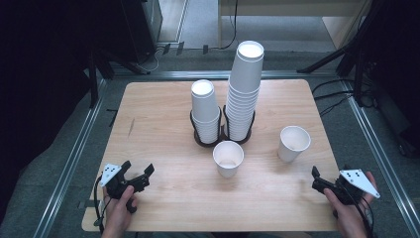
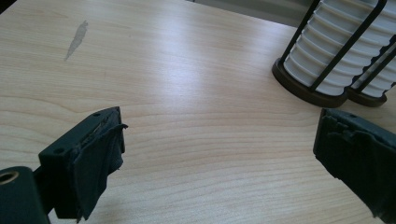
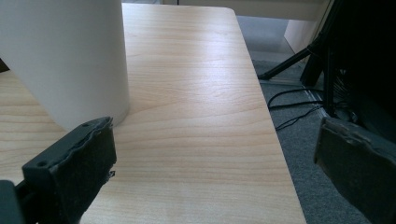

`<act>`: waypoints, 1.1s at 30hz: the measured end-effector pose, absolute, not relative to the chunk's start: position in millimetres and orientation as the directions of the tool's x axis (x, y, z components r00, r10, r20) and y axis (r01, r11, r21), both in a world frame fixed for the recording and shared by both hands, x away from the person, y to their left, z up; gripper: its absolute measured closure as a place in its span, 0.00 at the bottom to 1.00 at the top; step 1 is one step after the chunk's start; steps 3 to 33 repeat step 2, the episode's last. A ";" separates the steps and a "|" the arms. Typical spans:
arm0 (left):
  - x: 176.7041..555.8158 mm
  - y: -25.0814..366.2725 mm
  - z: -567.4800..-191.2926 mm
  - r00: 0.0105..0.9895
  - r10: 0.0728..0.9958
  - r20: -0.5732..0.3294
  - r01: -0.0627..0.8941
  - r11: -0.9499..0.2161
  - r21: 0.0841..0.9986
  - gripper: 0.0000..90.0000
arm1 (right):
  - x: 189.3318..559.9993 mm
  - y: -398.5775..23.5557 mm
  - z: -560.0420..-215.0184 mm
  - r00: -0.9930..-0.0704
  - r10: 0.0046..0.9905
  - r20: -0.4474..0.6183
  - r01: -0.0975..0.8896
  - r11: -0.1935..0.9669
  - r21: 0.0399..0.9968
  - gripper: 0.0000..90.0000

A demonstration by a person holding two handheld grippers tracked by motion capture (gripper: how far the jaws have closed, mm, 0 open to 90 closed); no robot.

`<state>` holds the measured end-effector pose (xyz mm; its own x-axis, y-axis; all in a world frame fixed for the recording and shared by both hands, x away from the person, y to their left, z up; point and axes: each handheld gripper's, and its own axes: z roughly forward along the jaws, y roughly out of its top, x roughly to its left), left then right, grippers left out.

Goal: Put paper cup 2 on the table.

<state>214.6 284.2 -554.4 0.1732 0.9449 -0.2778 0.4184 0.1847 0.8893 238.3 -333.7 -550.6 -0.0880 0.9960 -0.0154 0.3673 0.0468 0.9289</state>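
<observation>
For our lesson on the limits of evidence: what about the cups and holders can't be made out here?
- Right cup: rim cut off by the right gripper view's top edge.
- Cup stacks: exact count unreadable in the high view, rims too fine.
- Holder bases: partly hidden behind the middle cup.

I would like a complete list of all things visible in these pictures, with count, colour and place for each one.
loose cups: 2, white, upright on the table in front of the holders; the other stands to the right.
short cup stack: 1, white, in the left holder.
tall cup stack: 1, white, in the right holder.
holders: 2, dark wire frames, side by side at the table's middle.
table: 1, light wood, with a small grey mark at its left.
cables: several, black, on the floor at the right.
left gripper: 1, black, open, near left corner.
right gripper: 1, black, open, near right corner.
hands: 2, at the bottom edge.
</observation>
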 end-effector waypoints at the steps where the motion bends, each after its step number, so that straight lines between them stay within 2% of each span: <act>1: 214.6 284.0 -554.5 0.174 0.945 -0.276 0.418 0.183 0.890 0.03 | 238.2 -333.3 -550.1 -0.092 0.996 -0.012 0.368 0.045 0.929 0.00; 33: 214.6 283.9 -554.5 0.173 0.945 -0.276 0.418 0.183 0.890 0.03 | 237.7 -332.4 -548.8 -0.101 0.995 -0.009 0.370 0.046 0.928 0.00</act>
